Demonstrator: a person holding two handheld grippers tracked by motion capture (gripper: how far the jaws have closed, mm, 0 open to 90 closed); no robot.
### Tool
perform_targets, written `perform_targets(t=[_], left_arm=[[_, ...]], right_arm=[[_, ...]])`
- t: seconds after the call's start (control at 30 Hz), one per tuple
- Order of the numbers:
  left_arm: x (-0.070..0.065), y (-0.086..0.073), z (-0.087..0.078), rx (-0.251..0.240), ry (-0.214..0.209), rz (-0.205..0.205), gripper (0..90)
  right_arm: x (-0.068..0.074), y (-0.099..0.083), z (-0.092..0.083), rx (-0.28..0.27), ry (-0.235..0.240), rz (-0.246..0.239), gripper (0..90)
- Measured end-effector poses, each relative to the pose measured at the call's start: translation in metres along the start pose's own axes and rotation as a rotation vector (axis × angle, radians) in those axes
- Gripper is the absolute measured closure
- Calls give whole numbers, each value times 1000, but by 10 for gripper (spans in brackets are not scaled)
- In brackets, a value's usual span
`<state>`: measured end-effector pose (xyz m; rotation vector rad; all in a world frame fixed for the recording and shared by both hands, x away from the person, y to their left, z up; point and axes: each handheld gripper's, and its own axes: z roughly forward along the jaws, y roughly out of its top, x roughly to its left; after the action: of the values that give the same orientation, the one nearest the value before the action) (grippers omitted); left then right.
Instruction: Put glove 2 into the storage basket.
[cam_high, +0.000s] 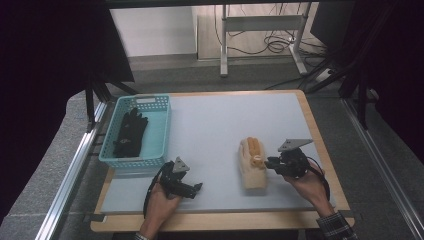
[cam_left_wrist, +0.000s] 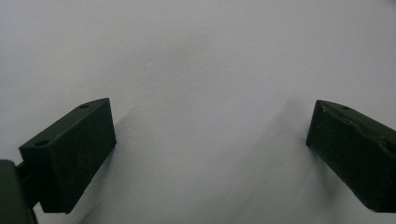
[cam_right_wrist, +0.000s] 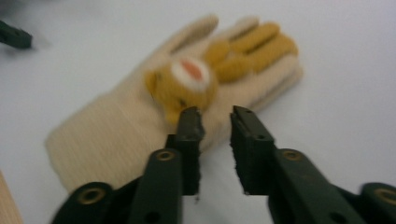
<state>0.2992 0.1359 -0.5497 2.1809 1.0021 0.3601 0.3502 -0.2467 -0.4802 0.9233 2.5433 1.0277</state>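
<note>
Cream glove (cam_high: 252, 165) lies flat on the pale desk (cam_high: 215, 130), right of centre and toward the near edge, cuff toward the person, fingers pointing away. Knitted, with a small yellow-brown animal figure (cam_right_wrist: 183, 86) sewn on the back; mustard-coloured patches (cam_right_wrist: 252, 49) run along the fingers.

Right hand-held gripper (cam_high: 272, 162) sits just beside the glove's right edge, held in the person's right hand (cam_high: 307, 182), plaid cuff (cam_high: 337, 225) at the wrist. In the right gripper view (cam_right_wrist: 215, 122) its jaws stand narrow with a slim gap between them; the left tip sits at the glove's edge just below the figure, the right tip over bare desk. Nothing gripped between the pads; whether the left tip touches the knit, cannot tell. View slightly blurred.

Left hand-held gripper (cam_high: 192, 187) rests low near the front edge of the desk, in the person's left hand (cam_high: 160, 202), well apart from the glove. In the left gripper view (cam_left_wrist: 210, 135) the jaws stand wide, bare desk surface between them, nothing held.

Blue basket (cam_high: 160, 125) at the desk's left side, holding a black glove (cam_high: 131, 132)
</note>
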Motion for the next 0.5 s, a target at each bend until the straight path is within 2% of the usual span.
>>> perform_targets(t=[0.13,0.27,0.5], left_arm=[[0,0,0,0,0,0,15],[0,0,0,0,0,0,16],[0,0,0,0,0,0,16]], right_arm=[[2,-18,9,22,15,28,846],[8,-29,19,42,34,29,861],[20,-25,30,27,69,15,863]])
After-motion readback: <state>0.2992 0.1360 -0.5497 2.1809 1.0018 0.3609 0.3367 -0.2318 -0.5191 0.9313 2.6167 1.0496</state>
